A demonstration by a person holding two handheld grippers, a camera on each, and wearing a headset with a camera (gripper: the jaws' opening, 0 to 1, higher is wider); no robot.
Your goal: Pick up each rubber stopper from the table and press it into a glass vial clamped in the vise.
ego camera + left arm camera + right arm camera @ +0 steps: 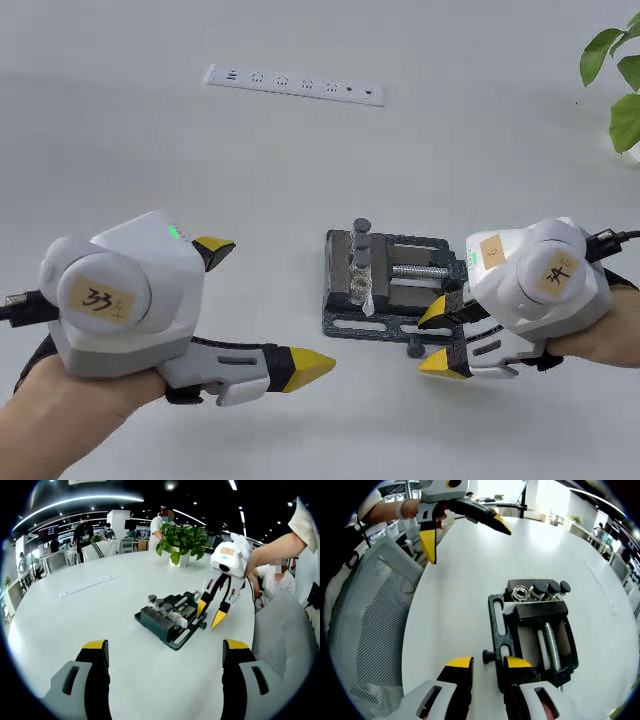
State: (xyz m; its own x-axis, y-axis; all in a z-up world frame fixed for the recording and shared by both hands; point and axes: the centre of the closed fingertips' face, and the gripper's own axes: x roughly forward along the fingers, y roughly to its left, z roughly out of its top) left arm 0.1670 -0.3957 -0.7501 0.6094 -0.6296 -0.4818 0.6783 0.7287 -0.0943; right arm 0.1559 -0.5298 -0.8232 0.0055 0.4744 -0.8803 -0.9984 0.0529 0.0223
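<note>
A black vise (338, 324) on the white table clamps a row of glass vials. Three vials carry black rubber stoppers (362, 226); the nearest vial (358, 291) is uncapped. The right gripper view shows the open-mouthed vial (520, 594) beside the stoppered ones (552, 586). My right gripper (434, 340) hovers at the vise's screw end, jaws narrowly open, and the vise's handle knob (487, 656) lies just past its tips. My left gripper (264, 305) is left of the vise, open wide and holding nothing. It looks at the vise (150, 617) and the right gripper (210, 615).
A white power strip (293, 85) lies at the far side of the table. A potted plant (615, 75) stands at the back right. A grey mesh chair (370, 620) is at the table's edge. Several people sit at tables in the background.
</note>
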